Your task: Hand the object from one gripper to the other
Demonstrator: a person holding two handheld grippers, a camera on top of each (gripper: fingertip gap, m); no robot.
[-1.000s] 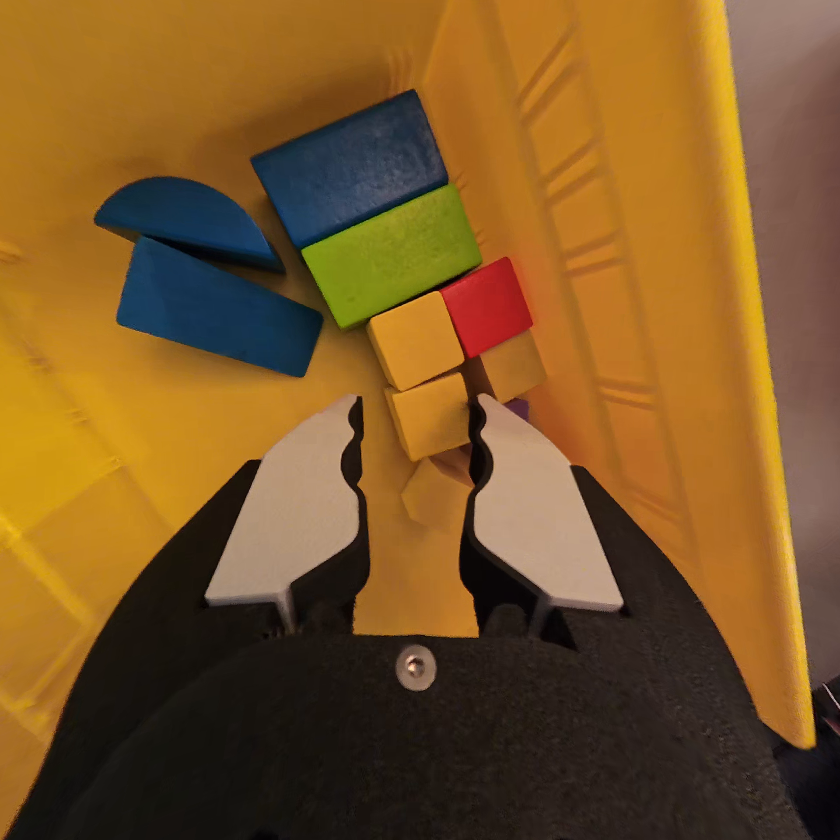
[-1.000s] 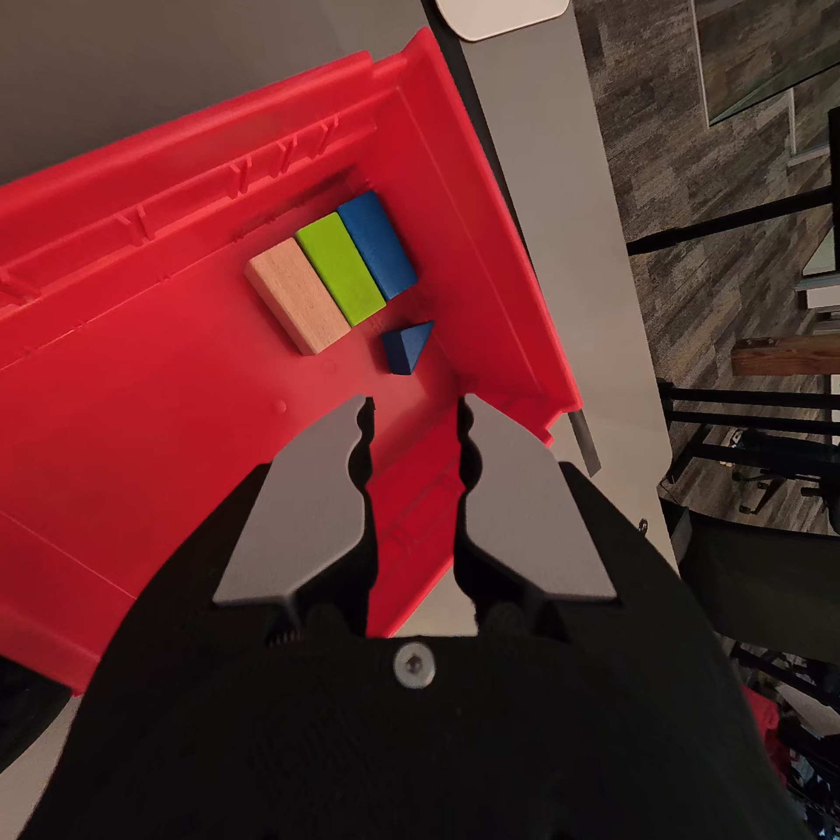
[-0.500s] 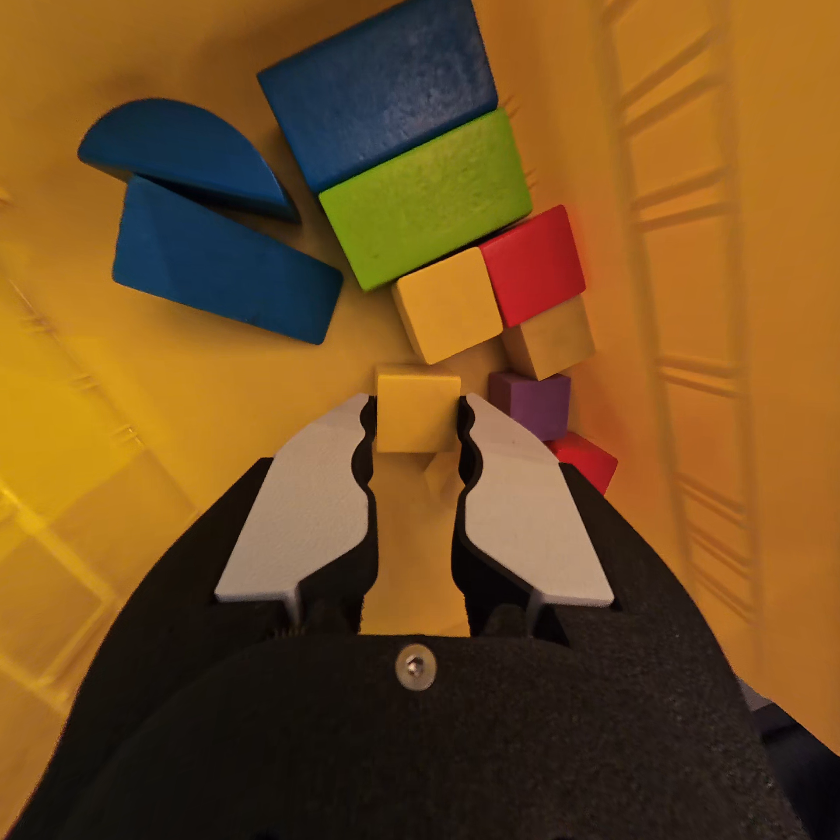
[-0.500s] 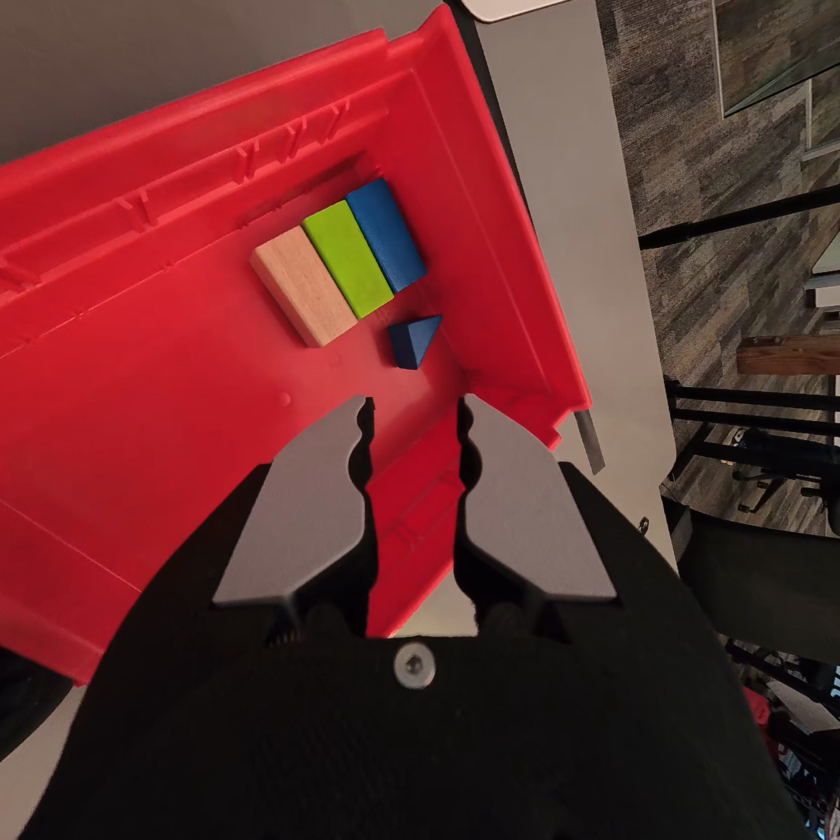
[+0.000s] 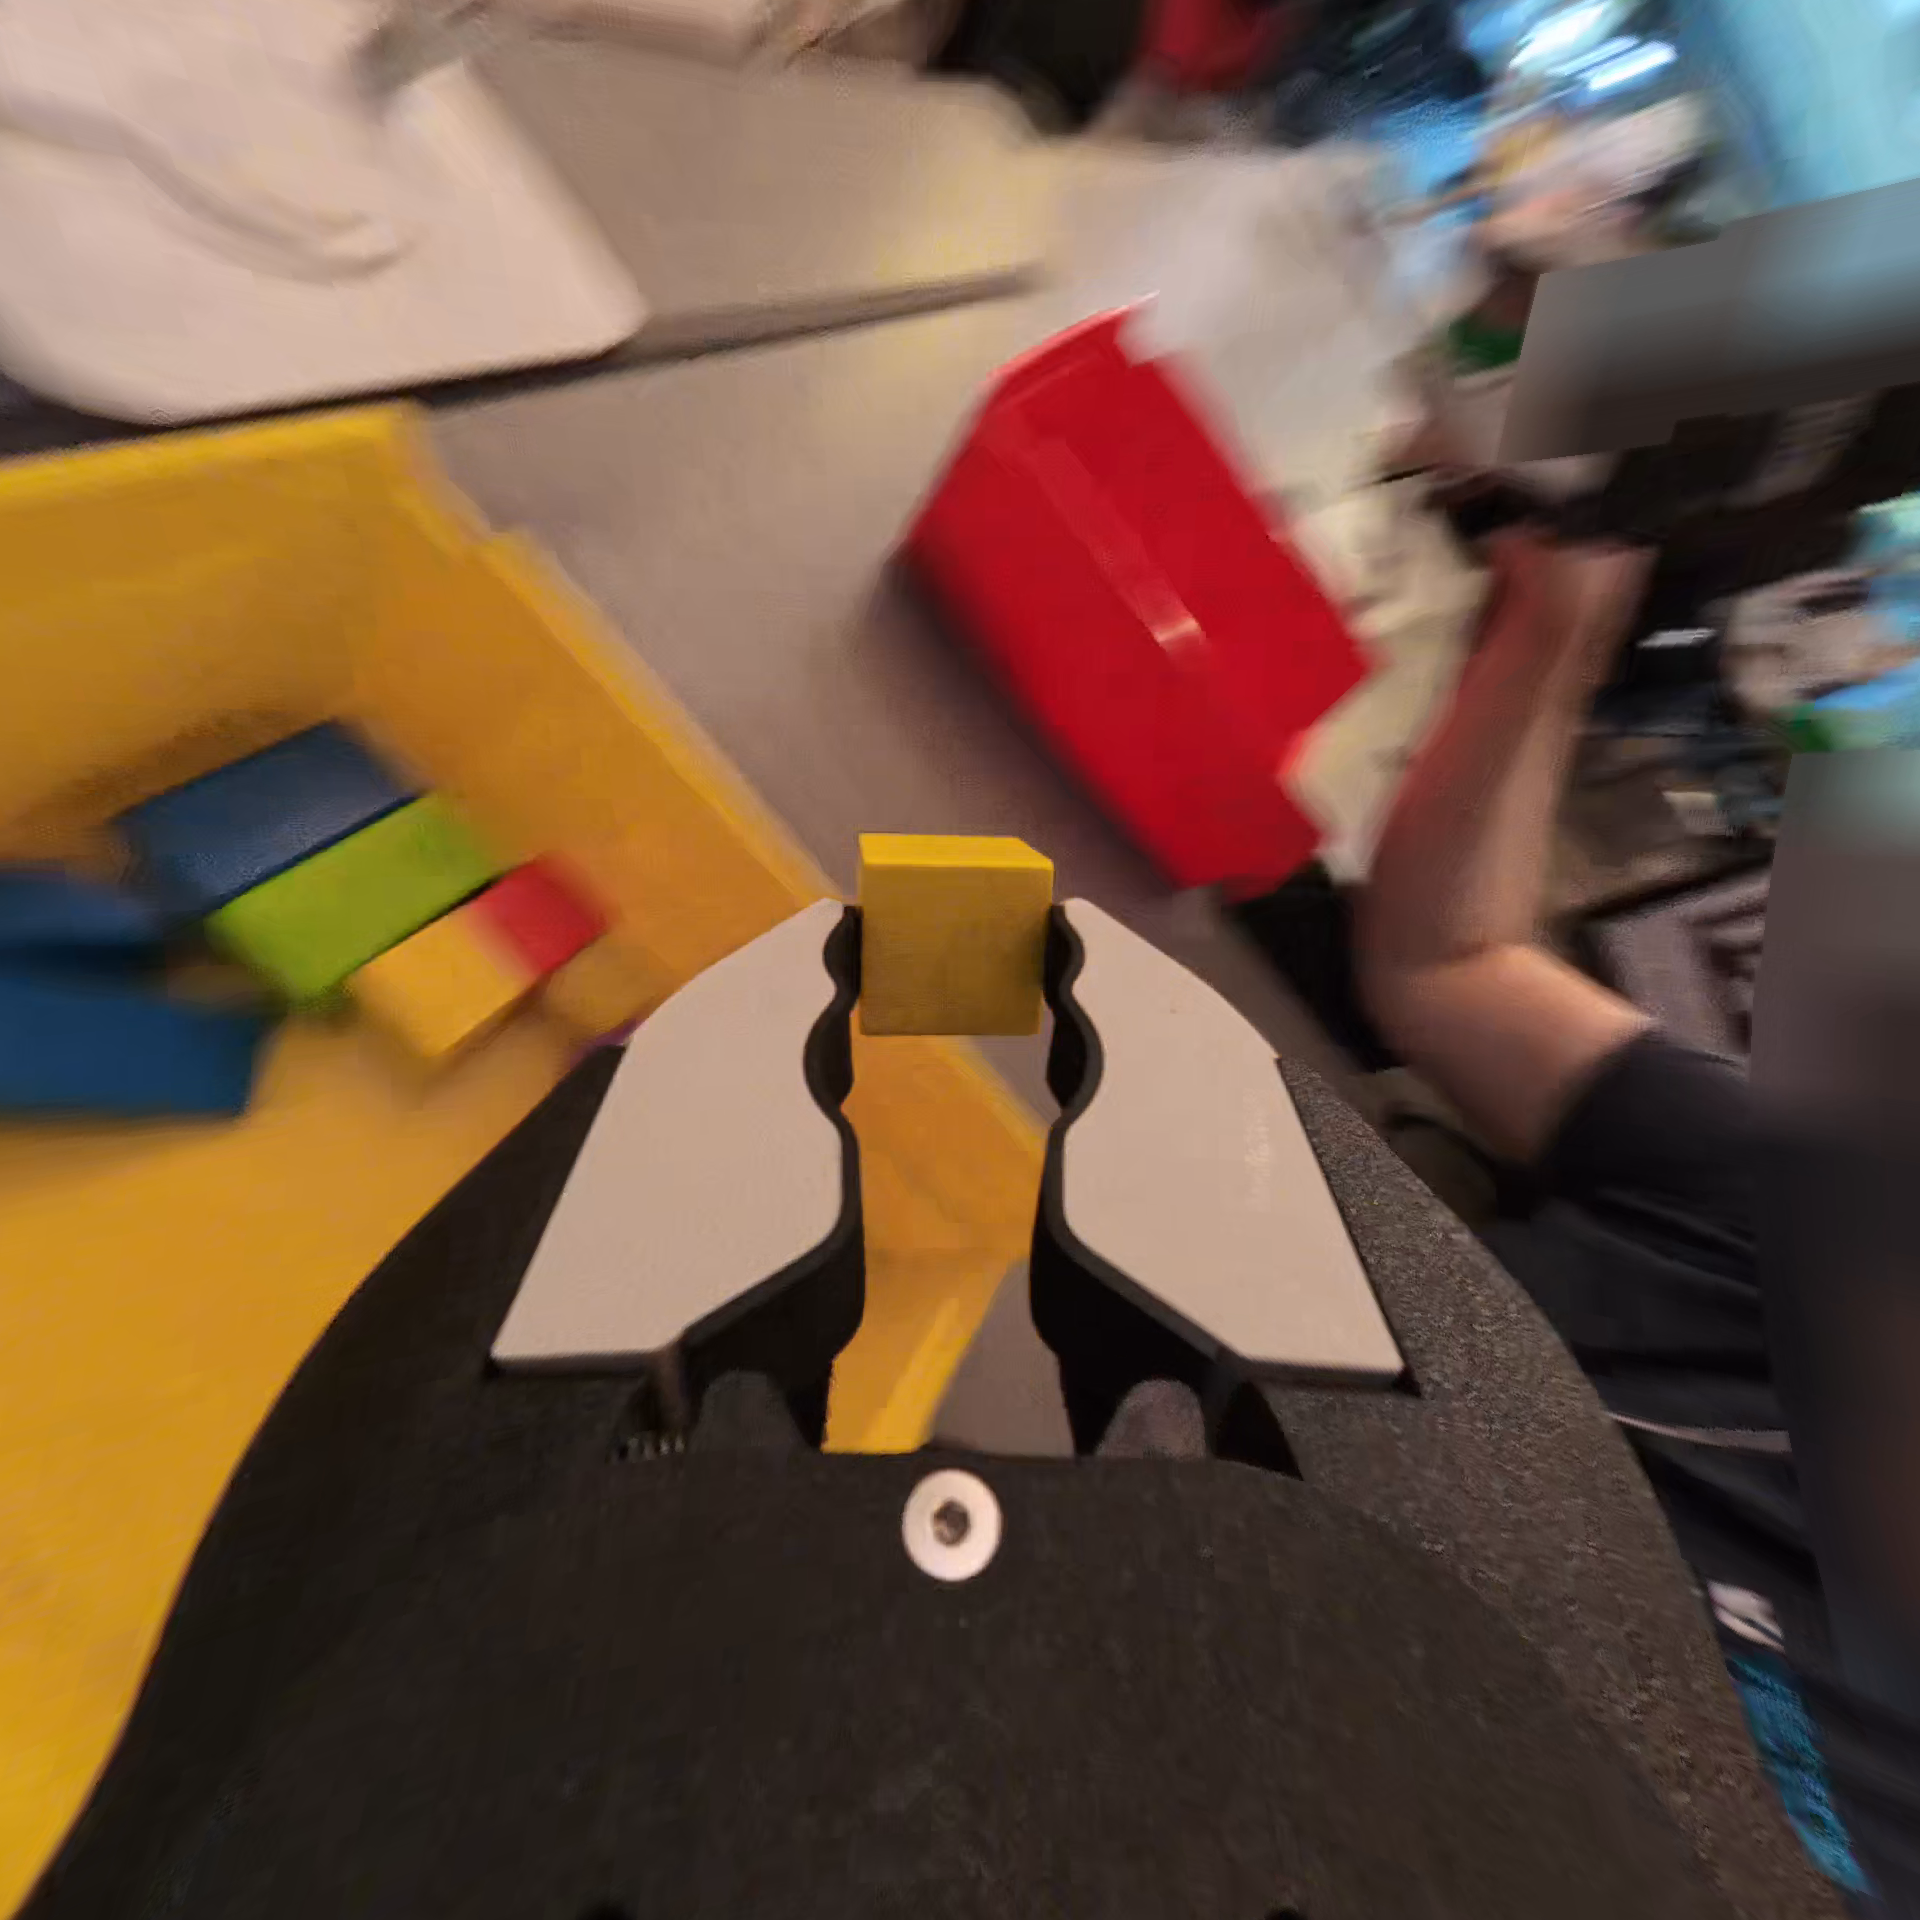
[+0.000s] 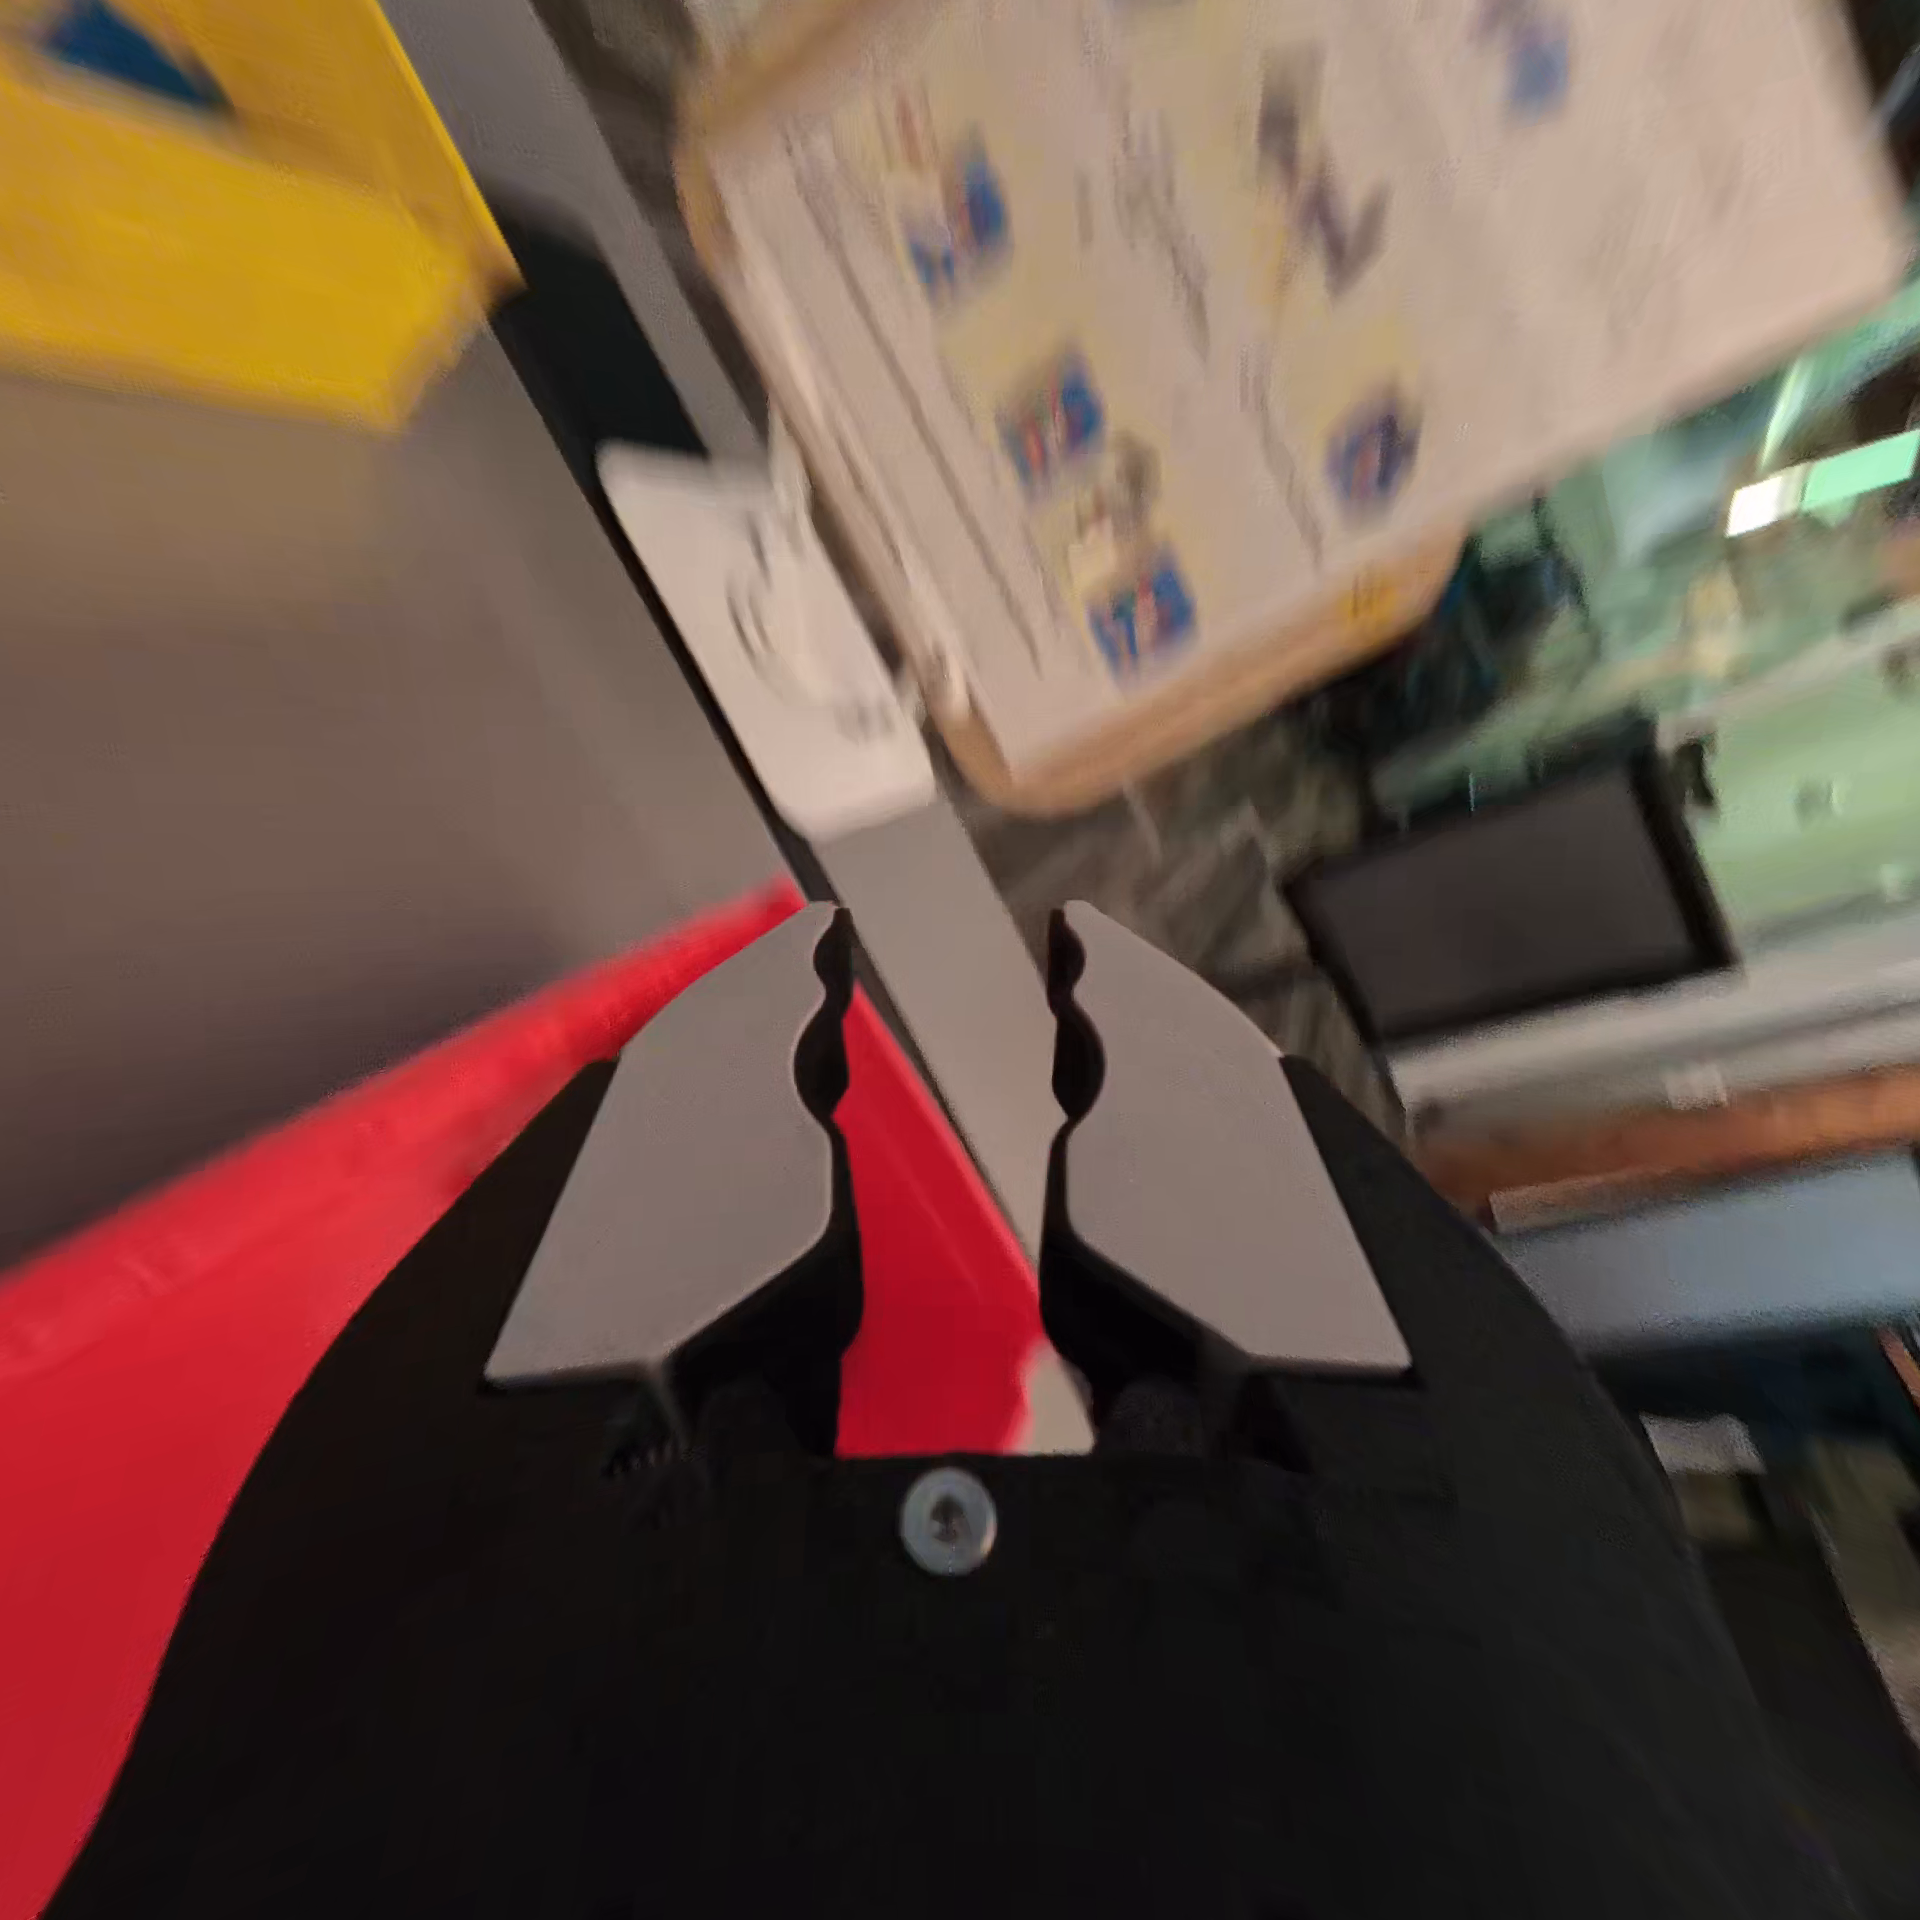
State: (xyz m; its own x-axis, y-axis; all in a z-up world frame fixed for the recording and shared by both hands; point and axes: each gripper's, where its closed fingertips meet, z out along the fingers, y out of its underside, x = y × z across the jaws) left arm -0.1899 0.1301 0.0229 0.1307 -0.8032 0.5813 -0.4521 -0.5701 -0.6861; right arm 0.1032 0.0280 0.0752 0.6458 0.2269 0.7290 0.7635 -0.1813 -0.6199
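Pinching a small yellow block (image 5: 951, 940) between its fingertips, the left hand-held gripper (image 5: 953, 961) is raised above the grey bench (image 5: 727, 540). The block sits right at the tips, one grey finger (image 5: 717, 1132) pressed to each side face, with its front end poking out a little beyond them. It is lifted clear of the yellow bin (image 5: 582, 707), which lies below and to the left; its near wall runs under the fingers. Inside that bin a blue block (image 5: 260, 805), a green block (image 5: 343, 904), a red block (image 5: 540, 914) and another yellow one (image 5: 447, 987) lie packed together, all smeared by motion blur. Farther across the bench, well apart from the yellow bin, a red bin (image 5: 1122, 613) stands tilted in view, and a person's forearm (image 5: 1475, 831) reaches in beside it.

From the right hand-held gripper (image 6: 951, 935), the fingers are spread with nothing between them, only the bench edge (image 6: 935, 914) showing in the gap. The red bin's wall (image 6: 364, 1195) lies beneath its left finger, and the yellow bin's corner (image 6: 260, 260) shows at the upper left. A blurred printed board (image 6: 1247, 364) hangs past the far edge of the bench.
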